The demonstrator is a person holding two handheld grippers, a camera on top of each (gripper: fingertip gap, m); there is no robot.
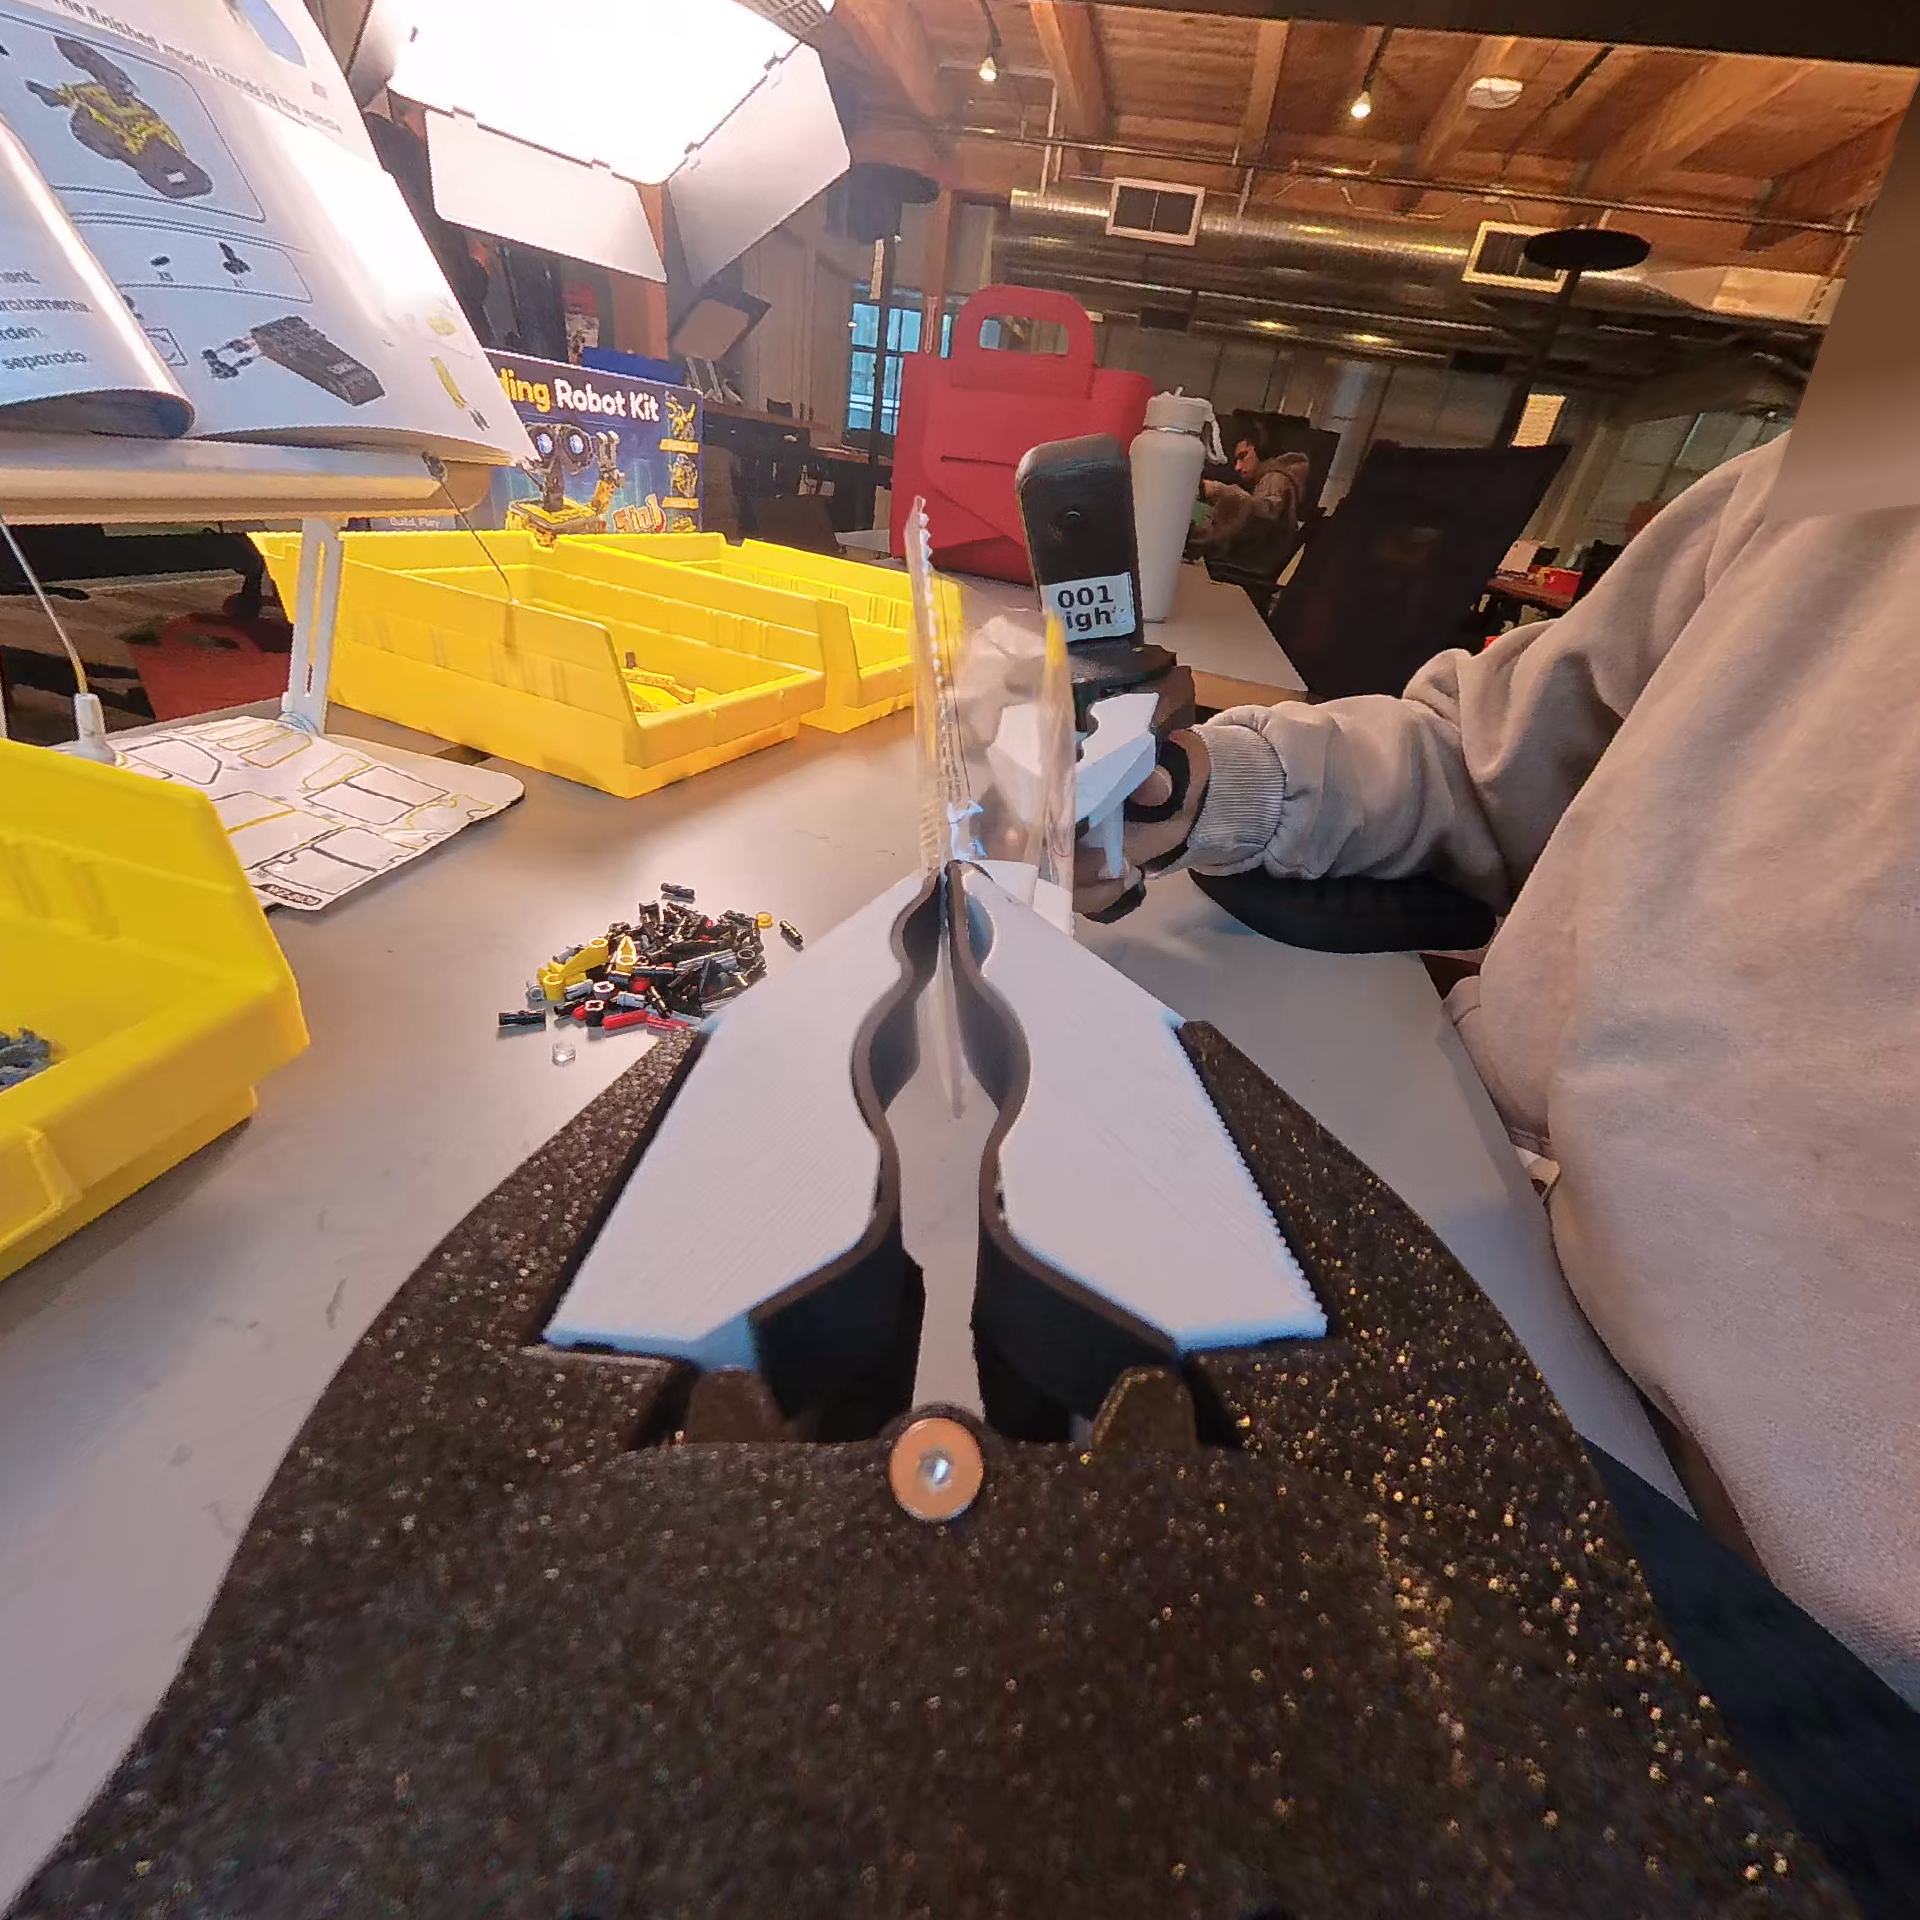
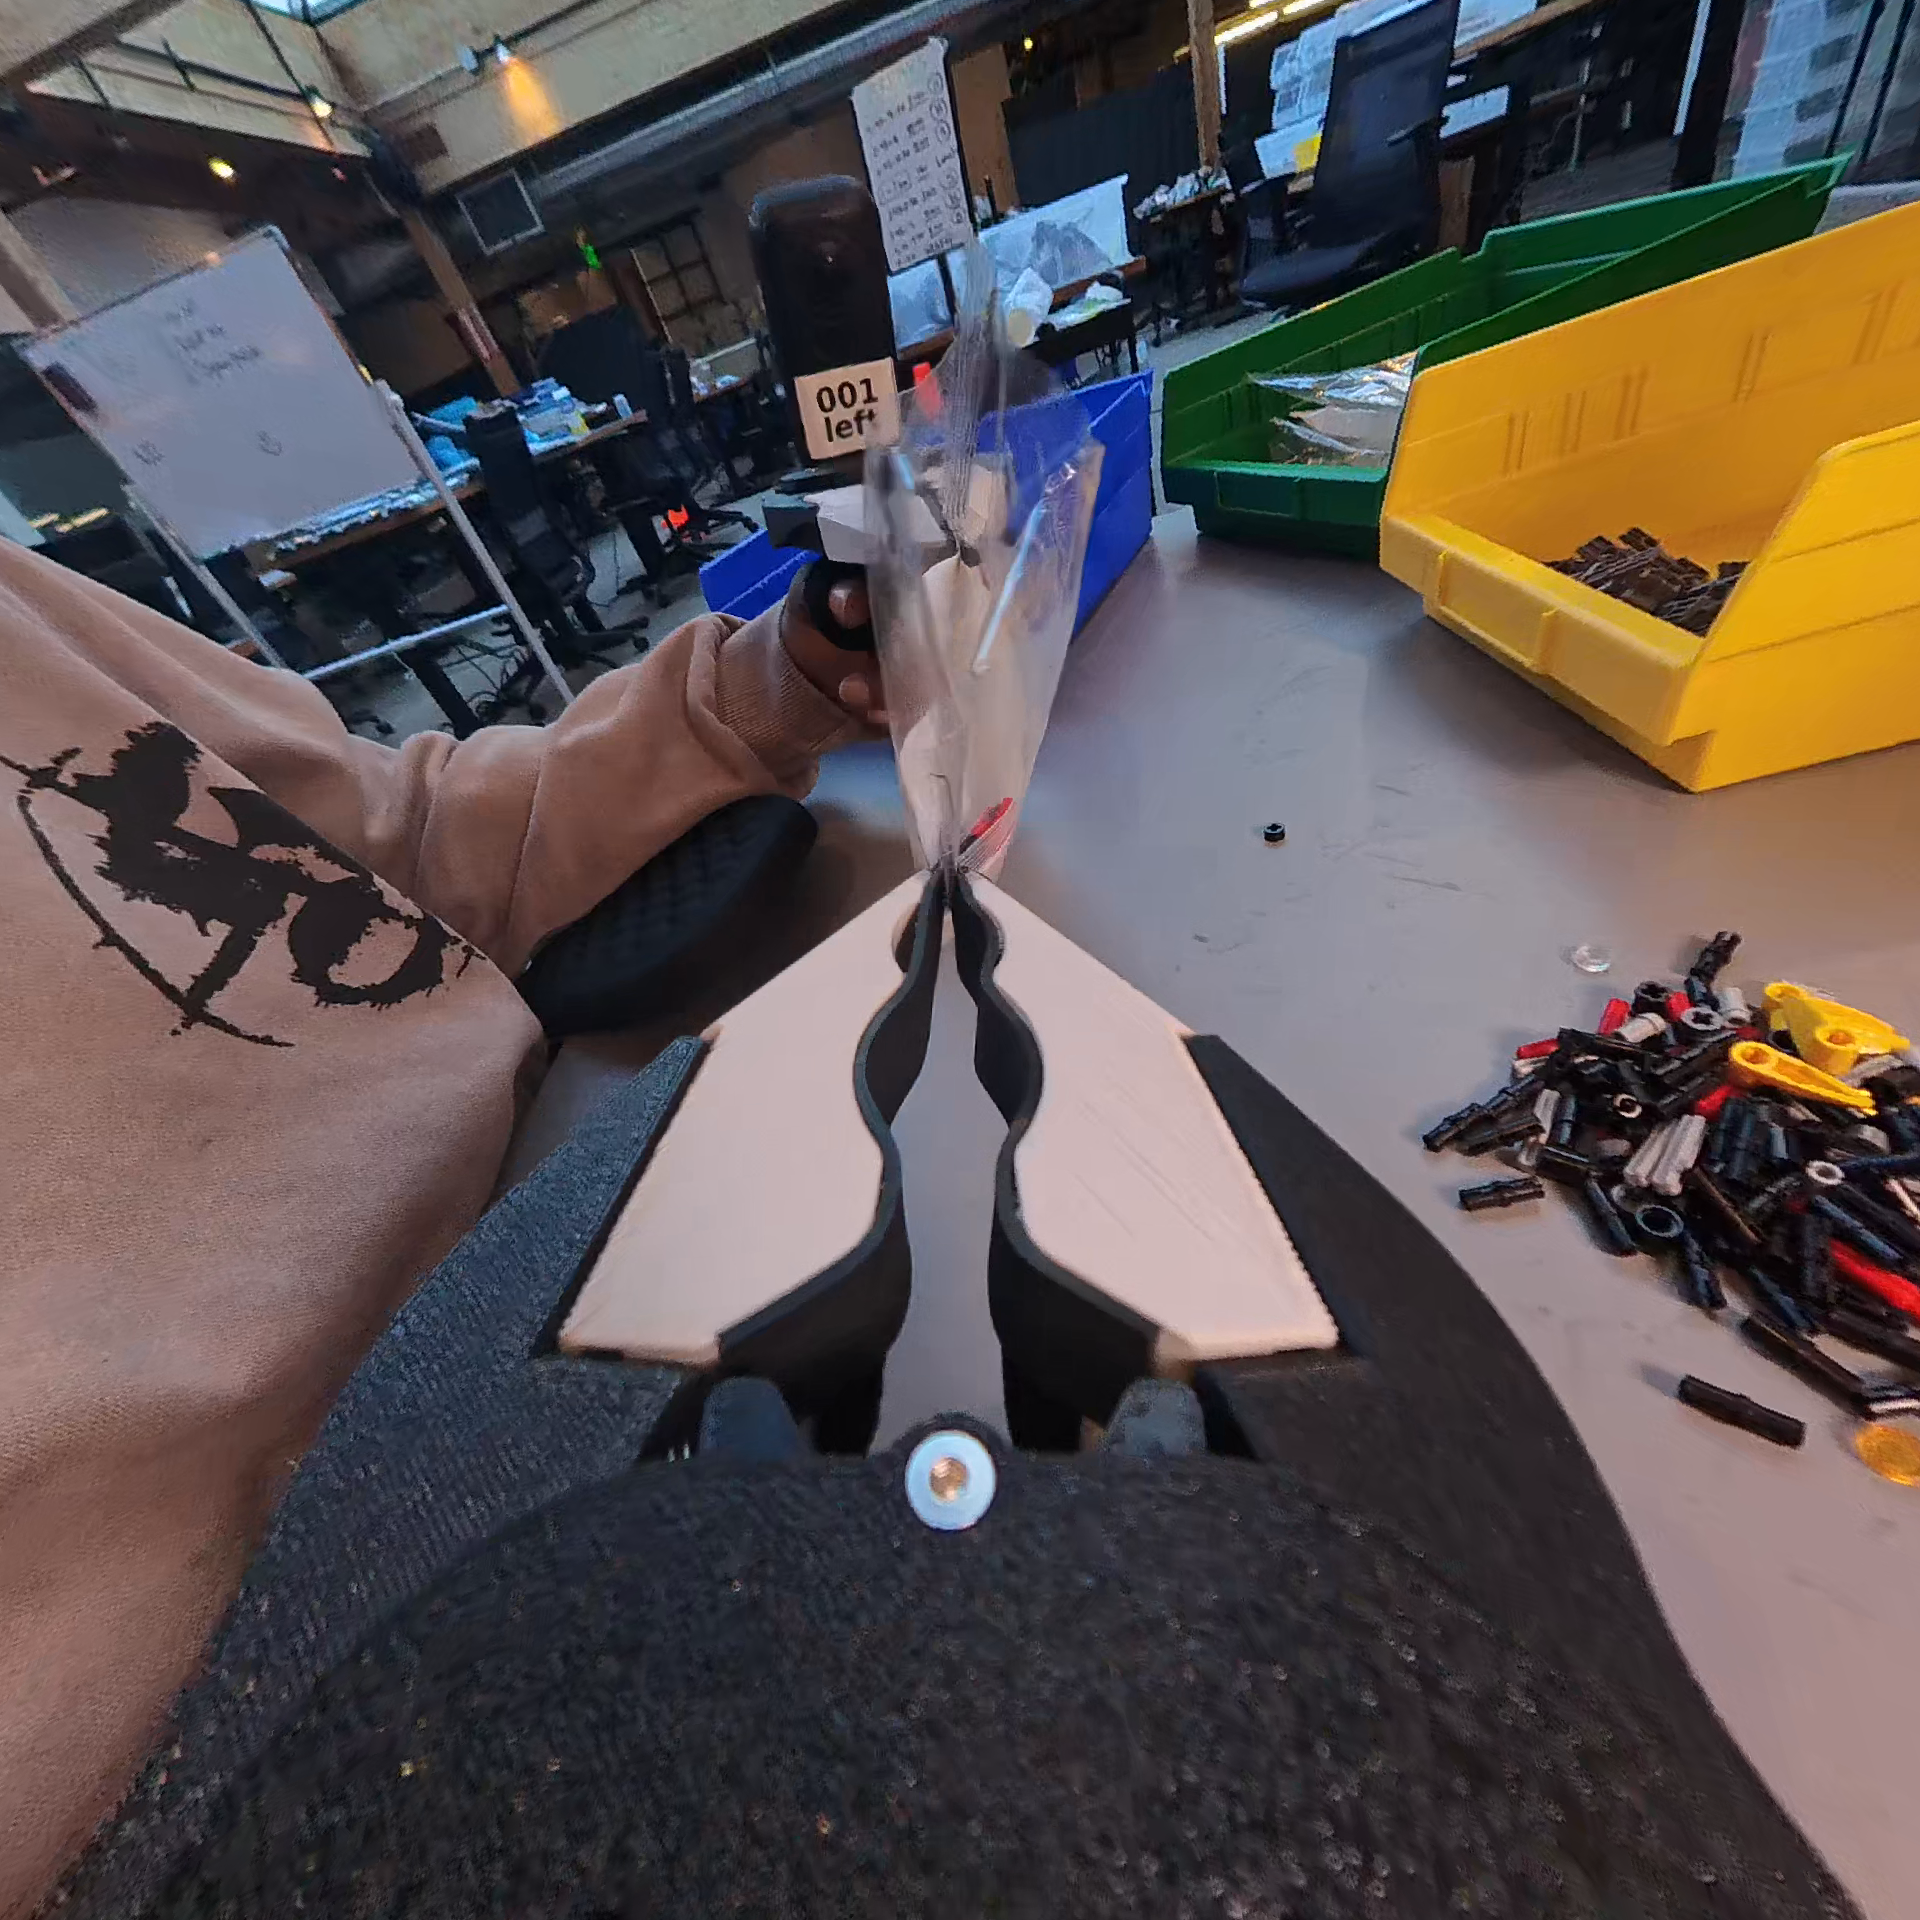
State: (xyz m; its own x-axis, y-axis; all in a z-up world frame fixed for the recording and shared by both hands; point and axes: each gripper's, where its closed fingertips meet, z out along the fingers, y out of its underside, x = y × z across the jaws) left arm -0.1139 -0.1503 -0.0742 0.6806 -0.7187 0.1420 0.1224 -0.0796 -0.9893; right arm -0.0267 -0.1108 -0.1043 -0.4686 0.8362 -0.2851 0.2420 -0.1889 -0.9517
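Observation:
My left gripper point(image 1: 948, 883) is shut on the edge of a clear plastic bag point(image 1: 987, 717) that stands up above the grey table point(image 1: 727, 831). My right gripper point(image 2: 948, 878) is shut on the other edge of the same clear plastic bag point(image 2: 971, 623). The two grippers face each other with the bag stretched between them. Through the bag each view shows the other gripper: the right one in the left wrist view point(image 1: 1081, 790), the left one in the right wrist view point(image 2: 831, 540). A small red piece point(image 2: 992, 816) sits inside the bag near my right fingertips.
A pile of small black, red, grey and yellow parts point(image 1: 655, 966) lies on the table; it also shows in the right wrist view point(image 2: 1714, 1122). Yellow bins point(image 1: 582, 644), point(image 2: 1662, 582), a green bin point(image 2: 1351, 436), a blue bin point(image 2: 1101, 468), an open booklet point(image 1: 208, 239) on a stand. A person's sleeve point(image 1: 1403, 748).

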